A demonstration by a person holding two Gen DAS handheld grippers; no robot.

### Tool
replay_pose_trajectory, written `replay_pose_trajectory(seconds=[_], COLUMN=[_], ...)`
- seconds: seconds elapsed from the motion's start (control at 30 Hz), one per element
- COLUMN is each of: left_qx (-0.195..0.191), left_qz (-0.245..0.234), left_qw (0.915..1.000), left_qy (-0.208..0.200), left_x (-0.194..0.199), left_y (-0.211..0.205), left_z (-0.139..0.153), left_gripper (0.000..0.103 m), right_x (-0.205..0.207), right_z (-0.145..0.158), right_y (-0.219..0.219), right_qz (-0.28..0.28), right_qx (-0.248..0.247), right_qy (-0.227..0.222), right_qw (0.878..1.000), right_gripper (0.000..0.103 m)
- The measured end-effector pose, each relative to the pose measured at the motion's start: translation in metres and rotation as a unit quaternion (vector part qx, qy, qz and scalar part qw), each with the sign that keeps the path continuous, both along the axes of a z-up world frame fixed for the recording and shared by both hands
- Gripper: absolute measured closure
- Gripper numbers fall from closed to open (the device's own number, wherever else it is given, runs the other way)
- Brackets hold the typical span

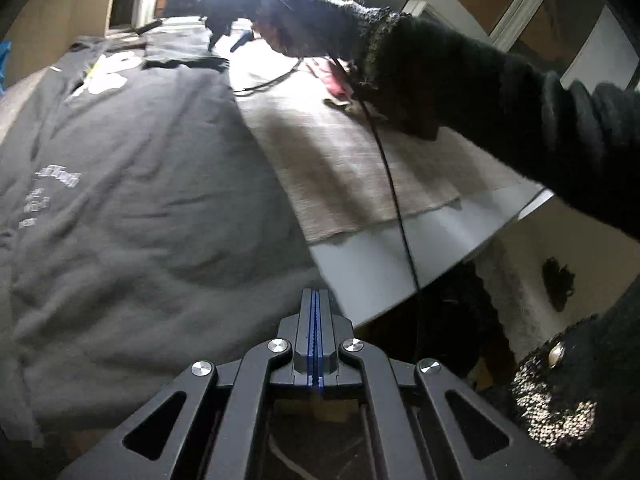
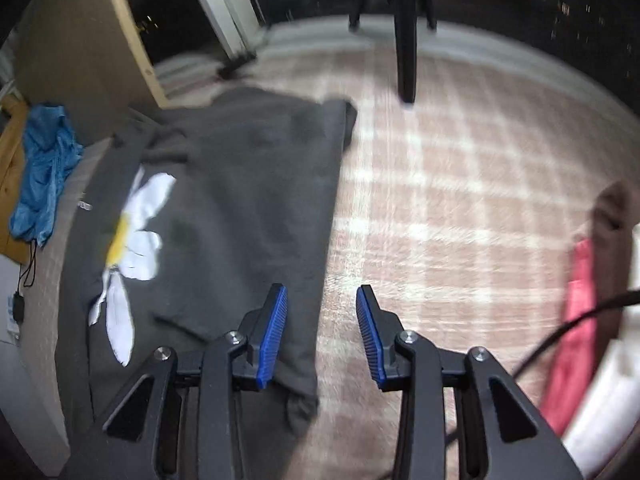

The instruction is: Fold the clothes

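the dark grey cotton sweatshirt with a white daisy print (image 2: 224, 216) lies flat on the checked cloth-covered worktop (image 2: 460, 208). the left gripper (image 1: 318, 300) has its jaws together, empty. the right gripper (image 2: 322, 300) has its jaws apart above the sweatshirt's edge.

A pale pink-and-white checked cloth (image 2: 460, 208) covers the white table (image 1: 400, 256). A beige wooden panel (image 2: 76, 52) stands beside a dark window with white frames (image 2: 218, 8). Crumpled blue fabric (image 2: 44, 168) lies to the left. Black tripod legs (image 2: 404, 32) rest on the cloth's far edge.
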State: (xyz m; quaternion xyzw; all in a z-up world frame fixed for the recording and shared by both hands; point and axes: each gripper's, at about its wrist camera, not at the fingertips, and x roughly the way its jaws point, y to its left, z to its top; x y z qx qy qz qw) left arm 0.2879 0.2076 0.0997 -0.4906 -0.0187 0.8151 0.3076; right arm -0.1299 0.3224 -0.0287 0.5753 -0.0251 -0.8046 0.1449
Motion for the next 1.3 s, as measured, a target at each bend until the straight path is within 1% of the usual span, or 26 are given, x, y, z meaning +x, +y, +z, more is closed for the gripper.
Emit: replay_pose_trajectory(seconds=[0.03, 0.1, 0.17, 0.2, 0.23, 0.27, 0.3, 0.33, 0.4, 0.5, 0.6, 0.63, 0.67, 0.7, 0.73, 0.77, 0.8, 0.83, 0.9, 0.97, 1.03, 1.1, 1.13, 1.2, 1.23, 1.3], left_qx=[-0.002, -0.008, -0.031, -0.046, -0.060, -0.073, -0.078, -0.084, -0.104, -0.134, -0.165, -0.169, -0.169, -0.169, -0.166, -0.158, -0.138, -0.121, -0.098, -0.066, -0.037, -0.022, -0.020, -0.014, -0.011, -0.007], left_qz=[-0.004, -0.013, -0.030, -0.040, -0.047, -0.055, -0.069, -0.080, -0.102, -0.129, -0.137, -0.136, -0.132, -0.126, -0.118, -0.113, -0.111, -0.102, -0.078, -0.055, -0.033, -0.010, -0.006, -0.001, -0.001, 0.001], left_qw=[1.0000, 0.9999, 0.9991, 0.9981, 0.9971, 0.9957, 0.9945, 0.9930, 0.9883, 0.9802, 0.9718, 0.9706, 0.9711, 0.9717, 0.9732, 0.9758, 0.9804, 0.9843, 0.9894, 0.9940, 0.9971, 0.9984, 0.9985, 0.9986, 0.9987, 0.9986], left_qy=[-0.001, -0.003, 0.002, 0.005, 0.008, 0.011, 0.014, 0.021, 0.043, 0.066, 0.098, 0.104, 0.105, 0.106, 0.106, 0.100, 0.086, 0.077, 0.074, 0.068, 0.057, 0.052, 0.051, 0.051, 0.050, 0.052], left_x=[0.003, 0.008, 0.014, 0.016, 0.019, 0.022, 0.025, 0.029, 0.036, 0.043, 0.047, 0.047, 0.045, 0.043, 0.040, 0.037, 0.033, 0.030, 0.028, 0.026, 0.024, 0.021, 0.020, 0.021, 0.021, 0.022], left_y=[0.000, -0.001, 0.004, 0.008, 0.014, 0.020, 0.026, 0.031, 0.042, 0.057, 0.066, 0.067, 0.067, 0.066, 0.064, 0.061, 0.056, 0.050, 0.039, 0.027, 0.016, 0.006, 0.004, 0.000, -0.001, 0.000], left_z=[-0.001, -0.002, -0.005, -0.007, -0.009, -0.011, -0.012, -0.013, -0.014, -0.021, -0.028, -0.029, -0.029, -0.028, -0.028, -0.027, -0.025, -0.023, -0.016, -0.008, -0.003, 0.000, 0.000, 0.001, 0.001, 0.001], left_gripper=[0.103, 0.103, 0.103, 0.099, 0.087, 0.079, 0.065, 0.060, 0.060, 0.060, 0.060, 0.061, 0.063, 0.072, 0.083, 0.088, 0.099, 0.101, 0.101, 0.101, 0.101, 0.101, 0.101, 0.101, 0.101, 0.101], right_x=[-0.001, 0.002, 0.005, 0.006, 0.007, 0.007, 0.008, 0.010, 0.013, 0.016, 0.016, 0.015, 0.014, 0.013, 0.011, 0.010, 0.008, 0.005, 0.002, 0.001, 0.000, -0.002, -0.002, -0.003, -0.004, -0.005], right_z=[-0.004, -0.006, -0.005, -0.004, -0.004, -0.003, -0.002, -0.001, -0.001, -0.002, -0.003, -0.003, -0.003, -0.003, -0.003, -0.003, -0.002, -0.002, -0.002, -0.002, -0.003, -0.003, -0.003, -0.003, -0.004, -0.004], right_y=[0.001, 0.002, 0.003, 0.004, 0.005, 0.006, 0.007, 0.008, 0.010, 0.010, 0.011, 0.011, 0.011, 0.011, 0.011, 0.012, 0.013, 0.014, 0.016, 0.013, 0.010, 0.008, 0.007, 0.004, 0.003, 0.000], right_qz=[0.004, 0.013, 0.022, 0.023, 0.025, 0.027, 0.028, 0.029, 0.034, 0.040, 0.040, 0.039, 0.039, 0.038, 0.038, 0.037, 0.034, 0.031, 0.026, 0.028, 0.029, 0.030, 0.031, 0.032, 0.033, 0.031], right_qx=[-0.009, -0.019, -0.016, -0.019, -0.021, -0.023, -0.025, -0.026, -0.022, -0.018, -0.020, -0.021, -0.023, -0.024, -0.023, -0.025, -0.033, -0.041, -0.055, -0.053, -0.052, -0.051, -0.050, -0.049, -0.048, -0.054], right_qy=[-0.007, -0.007, -0.008, -0.010, -0.012, -0.014, -0.016, -0.017, -0.018, -0.018, -0.017, -0.016, -0.016, -0.014, -0.012, -0.011, -0.011, -0.010, -0.010, -0.014, -0.018, -0.022, -0.023, -0.027, -0.029, -0.038], right_qw=[1.000, 1.000, 1.000, 1.000, 0.999, 0.999, 0.999, 0.999, 0.999, 0.999, 0.999, 0.999, 0.999, 0.999, 0.999, 0.999, 0.999, 0.999, 0.998, 0.998, 0.998, 0.998, 0.998, 0.998, 0.998, 0.997], right_gripper=[0.067, 0.067, 0.067, 0.067, 0.067, 0.067, 0.067, 0.067, 0.067, 0.067, 0.067, 0.067, 0.067, 0.067, 0.067, 0.067, 0.067, 0.067, 0.067, 0.067, 0.067, 0.068, 0.069, 0.075, 0.076, 0.092])
